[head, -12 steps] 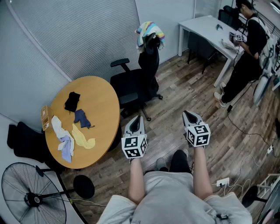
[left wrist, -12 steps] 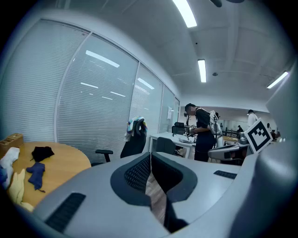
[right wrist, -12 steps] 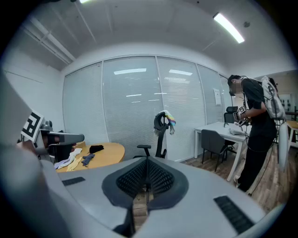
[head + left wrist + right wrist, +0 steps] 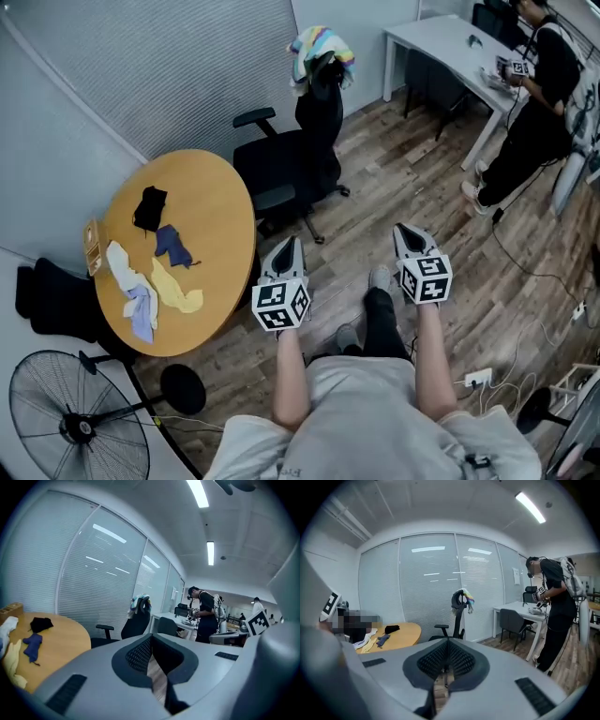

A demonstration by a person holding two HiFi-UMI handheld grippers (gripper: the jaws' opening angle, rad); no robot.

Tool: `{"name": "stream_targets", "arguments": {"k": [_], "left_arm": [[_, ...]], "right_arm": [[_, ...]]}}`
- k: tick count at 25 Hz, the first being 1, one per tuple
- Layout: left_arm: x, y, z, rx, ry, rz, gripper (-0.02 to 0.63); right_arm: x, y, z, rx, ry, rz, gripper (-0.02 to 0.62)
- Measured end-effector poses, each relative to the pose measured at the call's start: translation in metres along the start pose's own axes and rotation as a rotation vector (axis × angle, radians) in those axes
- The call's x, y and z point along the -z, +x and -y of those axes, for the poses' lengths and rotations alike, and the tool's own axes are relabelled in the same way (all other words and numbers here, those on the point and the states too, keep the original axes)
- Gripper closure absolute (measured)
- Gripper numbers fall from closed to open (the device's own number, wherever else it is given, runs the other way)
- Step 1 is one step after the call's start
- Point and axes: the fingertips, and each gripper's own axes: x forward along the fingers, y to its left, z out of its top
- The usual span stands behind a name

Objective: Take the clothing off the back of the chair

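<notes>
Under everything a wooden floor [image 4: 403,178] is seen, closed at the far side by a wall of pale blinds [image 4: 169,75]. On the left a round wooden table [image 4: 220,220] is placed. Just beside it a black office chair [image 4: 291,173] is set, with its back on the side away from the table. A white desk [image 4: 441,42] is found at the far right, and a person in dark clothes [image 4: 539,103] is standing at it. A floor fan [image 4: 80,422] is placed in the lower left corner, near a black bag [image 4: 56,300].

The clothing [image 4: 322,45], striped in pale colours, is hung over the top of the chair back, well apart from both grippers. Between them and the chair only a stretch of floor is seen, with the table edge close on the left. The left gripper [image 4: 289,248] and the right gripper [image 4: 405,232] are held side by side above the floor. The jaws of each are pressed together and nothing is held in them.

On the table small cloths are spread: a white one [image 4: 122,267], a yellow one [image 4: 178,291], a blue one [image 4: 172,246] and a black one [image 4: 150,208]. A small box [image 4: 94,246] is placed at the rim.

The fan and the standing person are cut off by the picture edges. The chair's foot is partly hidden under the seat. What kind of garment is hung there cannot be told.
</notes>
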Motion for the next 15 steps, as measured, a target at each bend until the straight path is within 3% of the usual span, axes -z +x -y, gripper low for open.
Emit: {"name": "stream_targets", "arguments": {"k": [4,8,15], "left_arm": [[0.003,0.024,-0.010,0.000,-0.059,-0.014,0.578],[-0.006,0.051,-0.019,-0.066,0.027,-0.002,0.577],[-0.033,0.110,-0.021,-0.032,0.041,-0.017,0.577]], "right_arm": [[0.002,0.020,0.011,0.001,0.021,-0.020,0.569],[-0.007,0.042,0.026,-0.020,0.018,-0.032,0.569],[-0.049,0.087,0.056,-0.050,0.049,0.031,0.569]]}}
